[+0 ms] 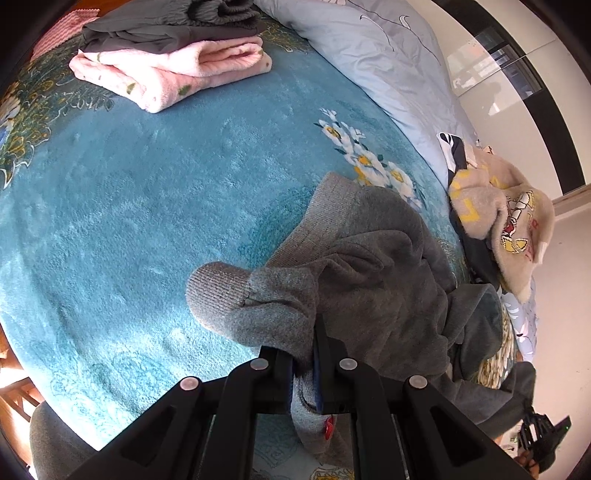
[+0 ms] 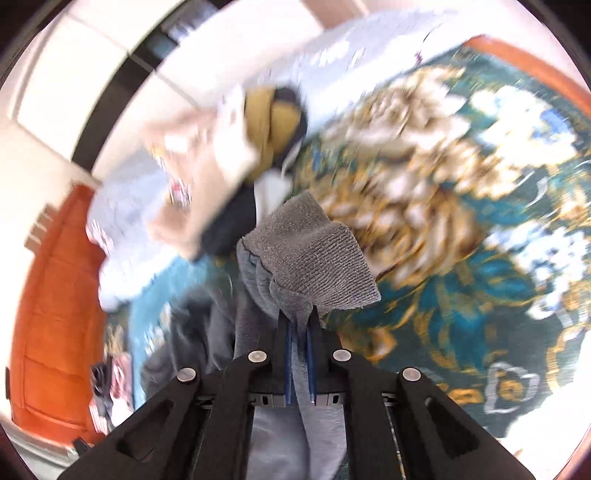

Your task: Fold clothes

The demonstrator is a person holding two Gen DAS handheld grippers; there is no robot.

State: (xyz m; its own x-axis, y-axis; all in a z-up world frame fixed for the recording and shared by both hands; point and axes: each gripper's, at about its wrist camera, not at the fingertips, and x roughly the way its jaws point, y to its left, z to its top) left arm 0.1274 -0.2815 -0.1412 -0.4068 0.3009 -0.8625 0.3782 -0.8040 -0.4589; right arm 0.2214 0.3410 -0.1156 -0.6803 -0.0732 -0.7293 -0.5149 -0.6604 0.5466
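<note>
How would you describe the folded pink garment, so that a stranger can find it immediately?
Start from the wide teal plush blanket covering the bed. At its far edge lies a stack of folded clothes; the folded pink fleece garment is at the bottom, under a dark grey folded garment. Only it is pale pink with small leaf prints.

Bed covered by teal plush blanket [image 1: 147, 206], white-and-yellow flower print near its middle; ornate gold floral border toward one edge. Pale blue-grey duvet [image 1: 376, 48] lies along the far side, touching the blanket. Glossy white wall panels with dark frame [image 1: 524, 74] beyond the bed. Orange wooden door [image 2: 55, 295], blurred, in right wrist view.
</note>
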